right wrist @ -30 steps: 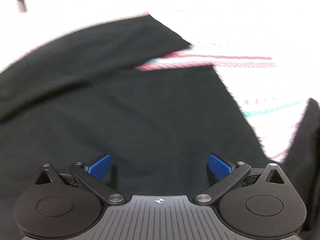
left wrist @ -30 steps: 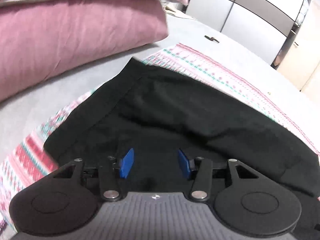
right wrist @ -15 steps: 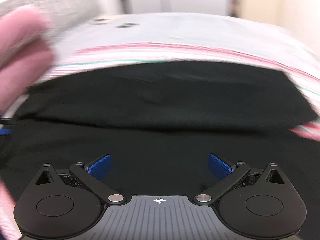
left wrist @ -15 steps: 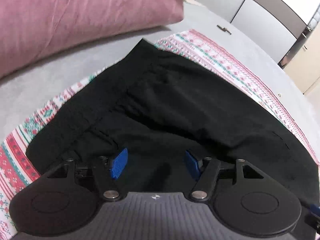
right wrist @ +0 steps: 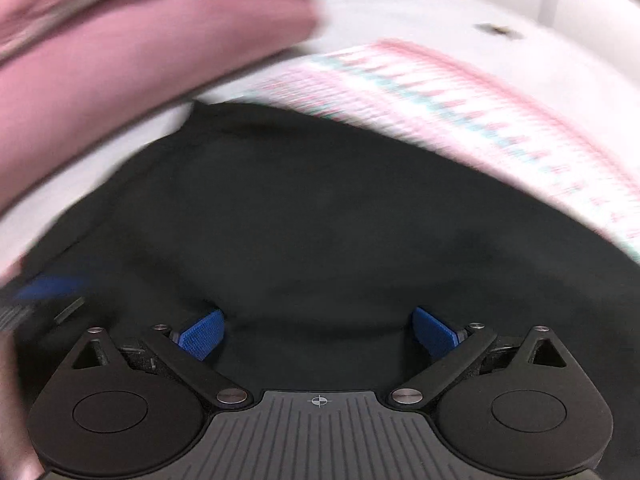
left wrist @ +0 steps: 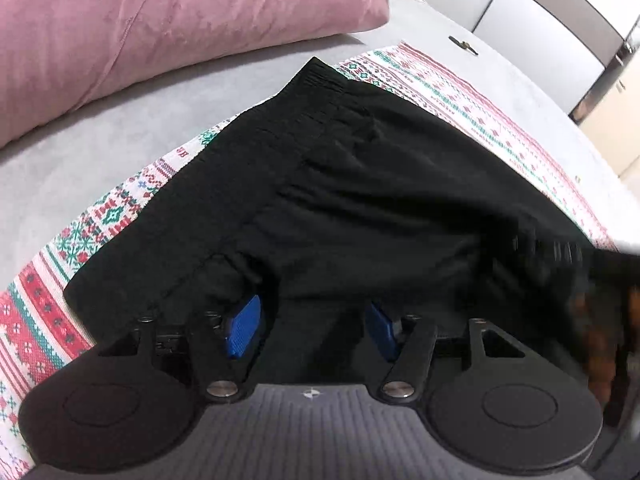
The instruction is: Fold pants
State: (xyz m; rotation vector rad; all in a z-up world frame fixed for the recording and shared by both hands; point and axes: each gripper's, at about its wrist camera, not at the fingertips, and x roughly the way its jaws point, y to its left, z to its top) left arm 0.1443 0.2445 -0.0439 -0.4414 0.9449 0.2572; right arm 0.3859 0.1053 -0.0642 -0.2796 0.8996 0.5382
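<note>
Black pants point(left wrist: 360, 200) lie flat on a patterned red, green and white cloth point(left wrist: 100, 220), with the gathered elastic waistband point(left wrist: 316, 92) at the far end. My left gripper point(left wrist: 312, 332) hovers low over the near part of the pants. Its jaws are closing with a raised fold of black fabric between the blue pads point(left wrist: 242, 332), which do not press on it. In the blurred right wrist view my right gripper point(right wrist: 318, 334) stands wide open over the pants point(right wrist: 320, 220), holding nothing. A blue smear at that view's left edge is the left gripper's fingers point(right wrist: 48, 288).
A large pink pillow point(left wrist: 160, 20) lies on the grey bed surface point(left wrist: 120, 132) beyond the waistband, and shows in the right view too point(right wrist: 140, 48). A small dark object point(left wrist: 463, 45) sits on the bed further back. Pale wardrobe doors point(left wrist: 540, 8) stand behind.
The left gripper sank closer to the pants and its pads spread wider. The right gripper swept fast across the pants and now faces the pillow end, next to the left gripper.
</note>
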